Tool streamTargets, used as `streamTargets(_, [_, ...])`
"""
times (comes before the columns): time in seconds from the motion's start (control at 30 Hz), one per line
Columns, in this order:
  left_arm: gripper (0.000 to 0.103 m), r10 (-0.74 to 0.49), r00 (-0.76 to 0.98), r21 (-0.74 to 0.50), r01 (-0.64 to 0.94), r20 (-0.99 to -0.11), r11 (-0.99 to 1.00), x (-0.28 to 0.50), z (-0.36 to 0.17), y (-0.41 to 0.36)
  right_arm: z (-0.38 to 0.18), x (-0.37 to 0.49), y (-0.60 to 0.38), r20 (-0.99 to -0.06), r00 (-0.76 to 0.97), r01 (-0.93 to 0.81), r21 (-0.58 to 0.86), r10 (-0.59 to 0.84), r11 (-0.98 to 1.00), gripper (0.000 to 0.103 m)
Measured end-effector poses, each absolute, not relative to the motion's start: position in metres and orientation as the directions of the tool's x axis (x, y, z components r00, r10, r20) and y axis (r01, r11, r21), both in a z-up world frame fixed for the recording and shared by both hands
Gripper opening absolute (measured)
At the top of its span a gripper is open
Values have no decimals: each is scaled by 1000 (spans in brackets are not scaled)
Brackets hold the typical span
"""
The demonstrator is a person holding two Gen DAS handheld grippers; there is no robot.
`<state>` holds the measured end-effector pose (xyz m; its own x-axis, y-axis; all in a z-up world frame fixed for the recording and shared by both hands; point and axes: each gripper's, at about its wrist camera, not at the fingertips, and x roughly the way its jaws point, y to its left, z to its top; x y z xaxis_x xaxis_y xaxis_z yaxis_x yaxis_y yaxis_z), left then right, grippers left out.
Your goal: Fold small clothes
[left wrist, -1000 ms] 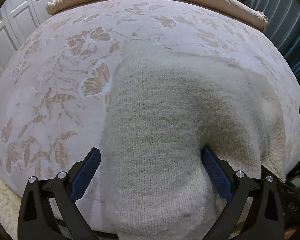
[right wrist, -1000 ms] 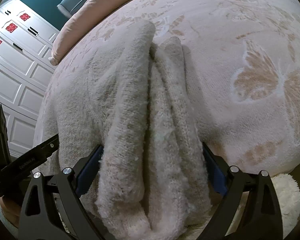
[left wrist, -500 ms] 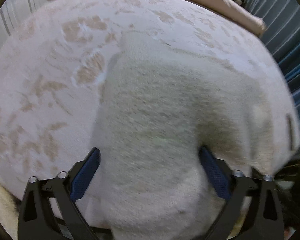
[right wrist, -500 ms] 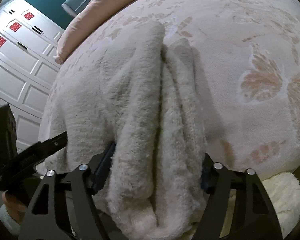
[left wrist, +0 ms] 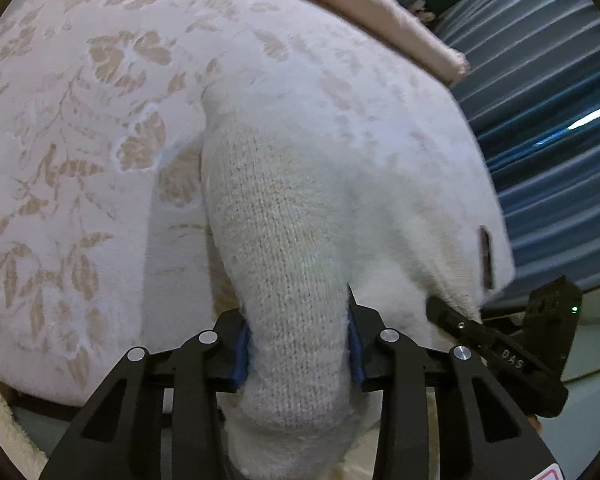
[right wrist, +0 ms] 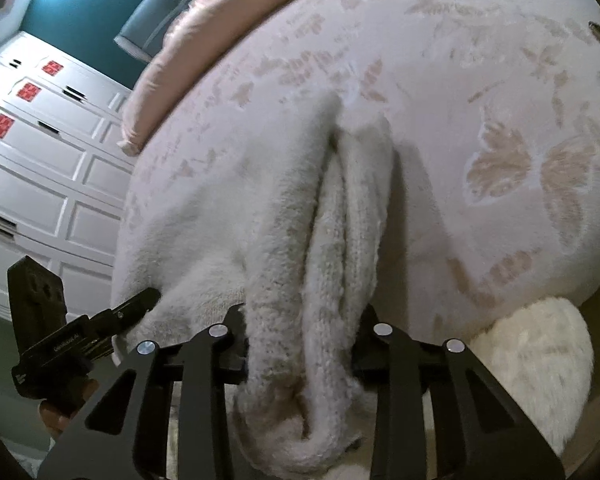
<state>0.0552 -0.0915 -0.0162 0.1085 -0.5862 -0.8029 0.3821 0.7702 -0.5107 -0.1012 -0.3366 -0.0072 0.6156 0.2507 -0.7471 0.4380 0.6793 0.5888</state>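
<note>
Cream knit, fuzzy and thick — the small sweater (left wrist: 292,216) lies on a bed covered with a pale bedspread (left wrist: 80,152) patterned in tan leaves and butterflies, and its near edge is gathered up at the bed's near side. The left gripper (left wrist: 298,344) has its blue-padded fingers (left wrist: 242,350) pressed in against a bunched roll of the knit, which bulges out below and in front of the jaws. In the left wrist view the right gripper (left wrist: 496,344) shows at the right, its black finger tucked against the sweater's lower right corner.

From the right wrist camera, the right gripper (right wrist: 300,344) pinches several stacked folds of the same sweater (right wrist: 260,220); the layers stand in ridges running away from the jaws toward the middle of the bed. The left gripper (right wrist: 84,332) appears at the lower left of this view, its tip touching the sweater's left corner — the person's hand behind it is mostly hidden, so little can be said of it.

A pinkish folded blanket (left wrist: 380,4) runs along the far edge of the bed. White panelled wardrobe doors (right wrist: 32,168) with red square markers stand to the left, blue curtains (left wrist: 552,120) to the right. A fluffy white rug (right wrist: 540,364) lies beside the bed's near corner.
</note>
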Motion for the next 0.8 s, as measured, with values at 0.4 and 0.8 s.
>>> streamTargets(0.4, [34,-802,274,-507,655,-532,560,11,162,-69,159,-153,-307,-499,862,249,575,93,780,30])
streamTargets(0.8, [35,-844,522,-248,807,-123,536,14,335,1,328,-88,-258,-62,993,-67,410,101,910,32])
